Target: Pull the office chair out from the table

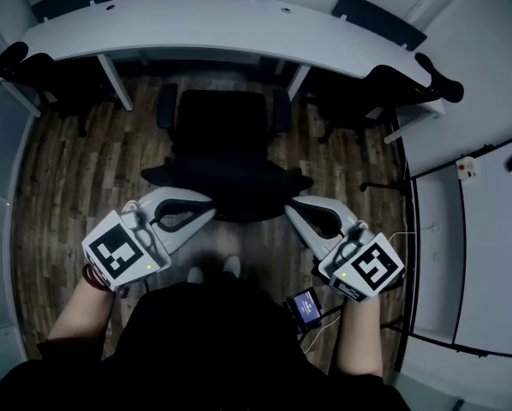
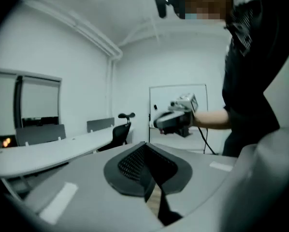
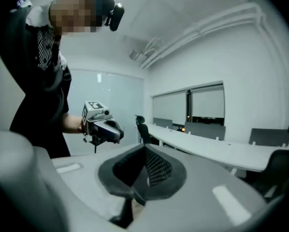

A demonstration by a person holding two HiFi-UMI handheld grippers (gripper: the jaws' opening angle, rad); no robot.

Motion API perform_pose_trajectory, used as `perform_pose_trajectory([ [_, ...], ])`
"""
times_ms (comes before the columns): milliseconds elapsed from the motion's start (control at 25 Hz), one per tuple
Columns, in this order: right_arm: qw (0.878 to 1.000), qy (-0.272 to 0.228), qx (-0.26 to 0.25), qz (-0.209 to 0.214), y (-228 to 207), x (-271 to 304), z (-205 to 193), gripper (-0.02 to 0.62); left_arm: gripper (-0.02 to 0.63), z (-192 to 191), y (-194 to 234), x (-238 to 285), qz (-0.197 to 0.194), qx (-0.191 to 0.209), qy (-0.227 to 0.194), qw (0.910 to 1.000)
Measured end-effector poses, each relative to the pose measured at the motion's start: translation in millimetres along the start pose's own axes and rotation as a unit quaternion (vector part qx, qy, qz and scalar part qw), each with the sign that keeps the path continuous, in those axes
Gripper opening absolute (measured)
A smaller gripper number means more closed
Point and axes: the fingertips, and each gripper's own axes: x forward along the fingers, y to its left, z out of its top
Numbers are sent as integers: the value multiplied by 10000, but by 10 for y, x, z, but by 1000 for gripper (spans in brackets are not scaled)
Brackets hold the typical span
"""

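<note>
two closed grippers (image 1: 203, 211) (image 1: 292, 212) flank one chair (image 1: 226, 135)

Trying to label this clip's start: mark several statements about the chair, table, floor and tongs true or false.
1. The office chair has its back toward the person and its seat toward the white table. True.
2. The tongs of the left gripper stand wide open. False: they are shut, with nothing between them.
3. The tongs of the right gripper are shut. True.
4. The floor is grey carpet. False: it is wood planking.
</note>
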Motion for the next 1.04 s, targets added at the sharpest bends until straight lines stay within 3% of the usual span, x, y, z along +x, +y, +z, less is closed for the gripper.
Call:
perform_pose_trajectory([
  [80, 9988, -235, -43, -433, -66, -76, 126, 0, 5, 162, 177, -75, 448, -553, -447, 9965],
  [240, 9922, -457, 98, -1155, -166, -332, 244, 0, 5, 336, 377, -157, 1164, -700, -849, 9871],
  [360, 9849, -612, 160, -1612, -329, -720, 435, 0, 5, 480, 396, -216, 1258, -682, -1050, 9841],
  [520, 9757, -846, 83, -2018, -492, -1275, 717, 0, 5, 482, 435, -297, 1290, -487, -925, 9861],
  [640, 9763, -785, -39, -2016, -432, -1304, 720, 0, 6, 450, 433, -321, 1324, -499, -858, 9862],
  [880, 9847, -785, 196, -1542, -155, -875, 518, 0, 6, 446, 141, -208, 1059, -272, -819, 9906],
  [1040, 9884, -874, 434, -1168, -3, -695, 545, 0, 5, 429, 87, -224, 1016, -926, -869, 9867],
])
